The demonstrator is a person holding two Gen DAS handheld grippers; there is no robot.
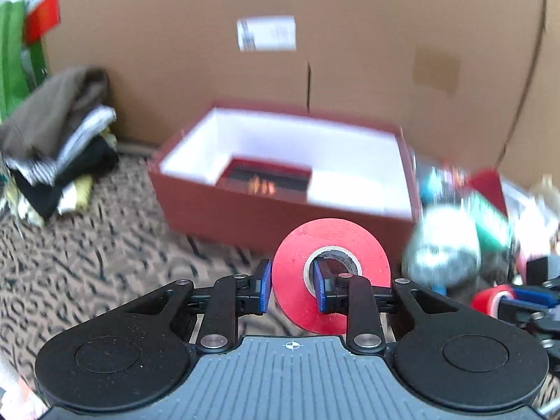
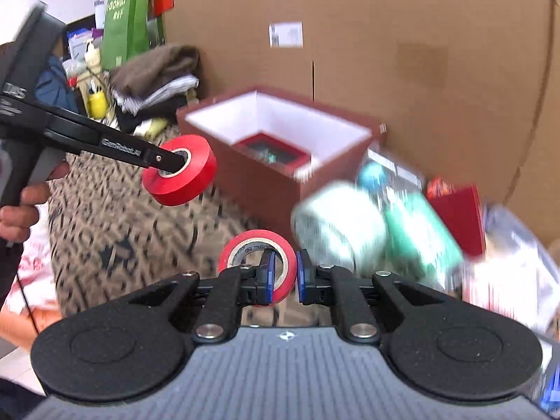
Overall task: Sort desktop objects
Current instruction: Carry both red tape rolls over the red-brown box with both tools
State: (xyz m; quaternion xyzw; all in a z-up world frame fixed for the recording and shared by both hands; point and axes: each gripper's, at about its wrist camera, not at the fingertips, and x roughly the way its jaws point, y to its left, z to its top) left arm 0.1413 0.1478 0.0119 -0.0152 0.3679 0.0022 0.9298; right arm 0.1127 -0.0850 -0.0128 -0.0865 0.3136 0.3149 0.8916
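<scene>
My left gripper (image 1: 291, 285) is shut on a thick red tape roll (image 1: 297, 273), one finger outside, one through its core, held above the patterned cloth. It also shows in the right wrist view (image 2: 182, 171), in front of the red box. My right gripper (image 2: 282, 276) is shut on a thinner red tape roll (image 2: 257, 245), one finger inside the core; this roll shows in the left wrist view (image 1: 490, 299). The open dark red box (image 1: 245, 210) with a white lining holds a small red case (image 1: 269, 175); the box also shows in the right wrist view (image 2: 269, 182).
A white tape roll (image 2: 336, 224), a green packet (image 2: 420, 234) and a red carton (image 2: 458, 213) lie right of the box. Folded clothes (image 1: 59, 136) are at the left. A large cardboard wall (image 1: 315, 35) stands behind. A green bag (image 2: 126, 21) is at far left.
</scene>
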